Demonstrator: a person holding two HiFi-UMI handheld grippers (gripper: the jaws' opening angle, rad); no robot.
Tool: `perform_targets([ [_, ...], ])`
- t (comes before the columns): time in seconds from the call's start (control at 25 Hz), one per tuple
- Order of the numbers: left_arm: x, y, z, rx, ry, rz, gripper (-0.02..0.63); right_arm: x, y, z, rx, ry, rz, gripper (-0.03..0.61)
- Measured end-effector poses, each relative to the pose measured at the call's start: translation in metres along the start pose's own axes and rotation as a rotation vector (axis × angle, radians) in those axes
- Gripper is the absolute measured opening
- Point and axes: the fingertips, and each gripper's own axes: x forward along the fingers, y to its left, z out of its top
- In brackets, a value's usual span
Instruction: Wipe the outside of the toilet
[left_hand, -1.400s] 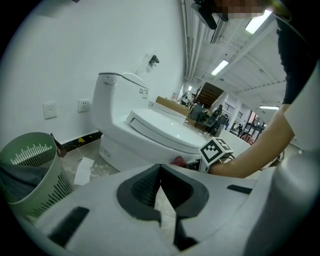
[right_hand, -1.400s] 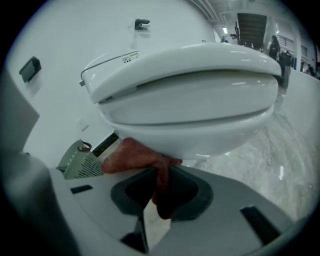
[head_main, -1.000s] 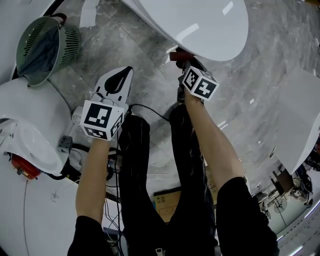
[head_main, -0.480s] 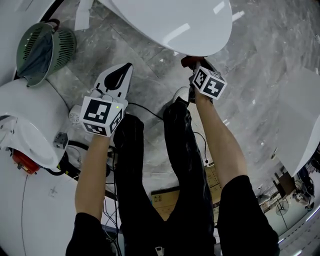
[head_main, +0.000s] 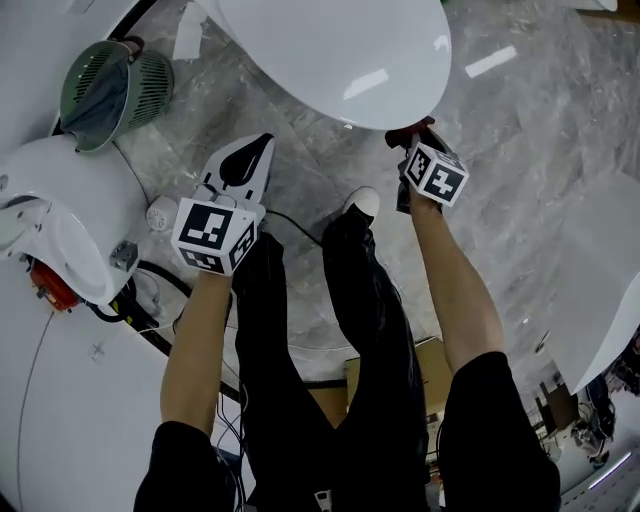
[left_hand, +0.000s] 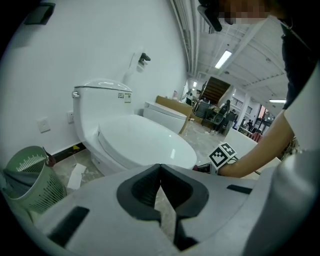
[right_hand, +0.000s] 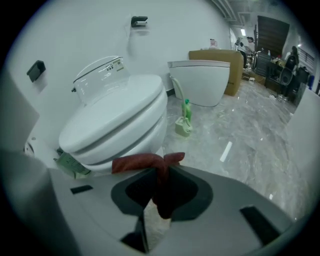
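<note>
The white toilet (head_main: 340, 50) fills the top of the head view, lid down; it also shows in the left gripper view (left_hand: 135, 142) and the right gripper view (right_hand: 115, 120). My right gripper (head_main: 412, 135) is shut on a dark red cloth (right_hand: 150, 164), held at the front right edge of the bowl, just beside its rim. The cloth (head_main: 408, 132) peeks out above the marker cube. My left gripper (head_main: 245, 160) hangs over the floor, in front of the bowl and to its left, jaws closed with nothing between them (left_hand: 160, 172).
A green waste basket (head_main: 108, 85) stands at the left by the wall. A second white fixture (head_main: 60, 230) with a red part and cables lies at the left. A green toilet brush (right_hand: 185, 120) and another toilet (right_hand: 200, 82) stand further right. The person's legs are below.
My right gripper with the cloth has slid to the right along the front of the bowl. The left gripper has barely shifted.
</note>
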Motion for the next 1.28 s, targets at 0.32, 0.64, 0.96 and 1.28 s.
perform_targets([
  [0.32,-0.015,-0.03,0.024,-0.06,-0.011,0.07,-0.002,-0.031,-0.009,0.015,-0.009,-0.006,0.058,0.072],
  [0.64,-0.061,-0.083,0.062,-0.096,-0.047,0.088,-0.002,-0.125,-0.015,0.049,-0.165,-0.083,0.096,0.074],
  [0.96,-0.165,-0.15,0.135,-0.058,-0.16,0.126,-0.001,-0.287,0.037,0.112,-0.284,-0.218,0.246,0.074],
  [1.28,-0.302,-0.208,0.23,0.073,-0.292,0.155,-0.002,-0.486,0.116,0.168,-0.414,-0.418,0.363,0.074],
])
